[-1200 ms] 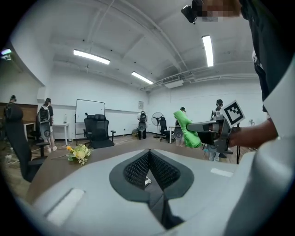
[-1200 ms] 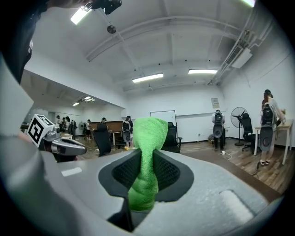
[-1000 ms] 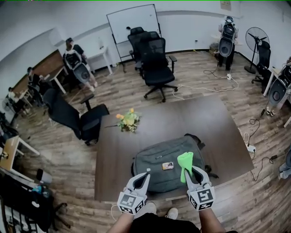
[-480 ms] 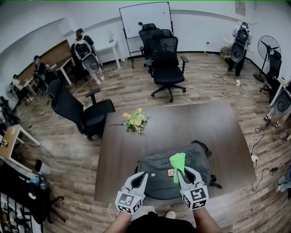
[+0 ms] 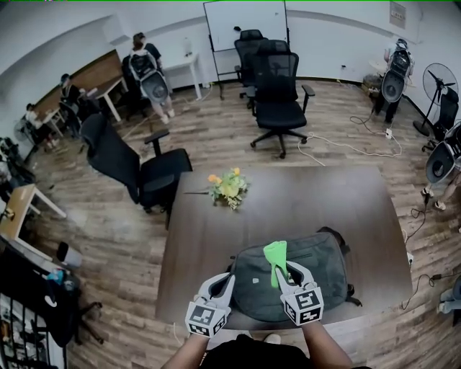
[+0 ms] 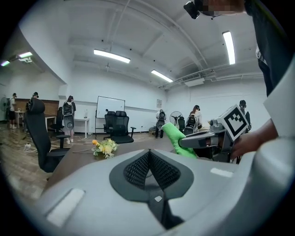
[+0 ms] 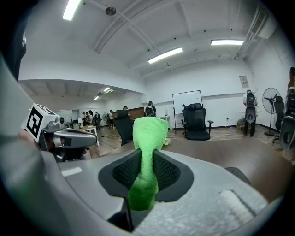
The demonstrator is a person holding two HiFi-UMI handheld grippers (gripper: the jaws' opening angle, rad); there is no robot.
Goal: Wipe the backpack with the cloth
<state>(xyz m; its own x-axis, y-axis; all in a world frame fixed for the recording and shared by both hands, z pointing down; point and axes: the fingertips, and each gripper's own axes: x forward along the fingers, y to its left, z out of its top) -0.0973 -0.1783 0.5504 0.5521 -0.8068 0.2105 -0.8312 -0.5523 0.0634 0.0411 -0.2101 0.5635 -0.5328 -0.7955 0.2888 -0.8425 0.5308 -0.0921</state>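
The right hand-held gripper (image 7: 146, 171) is pinching a green cloth (image 7: 148, 138). The cloth runs up between the two dark pads and stands as a rounded bunch above the tips. From the head view, this hand-held gripper (image 5: 287, 269) is held over the near left part of a grey backpack (image 5: 320, 263), with the cloth (image 5: 274, 254) sticking up over the bag's top panel. Whether the cloth touches the fabric cannot be told.

The left hand-held gripper (image 6: 148, 154) has its jaws pressed together at the tips, with nothing between them. In the head view it (image 5: 224, 279) is at the near left corner of the backpack, just left of the right one. Its own view shows the right hand-held gripper (image 6: 216, 138) and the cloth (image 6: 177, 138) off to its right.

The backpack lies flat on the near half of a dark brown bench (image 5: 331, 198), close to the near edge. A small bunch of yellow flowers (image 5: 229, 187) lies on the bench towards its far left corner, well apart from the backpack.

A black office chair (image 5: 137, 169) stands just left of the bench on the wooden floor. More black chairs (image 5: 277, 101) stand beyond the far edge, in front of a whiteboard (image 5: 245, 21) on the far wall. A fan (image 5: 439, 79) stands at the far right.
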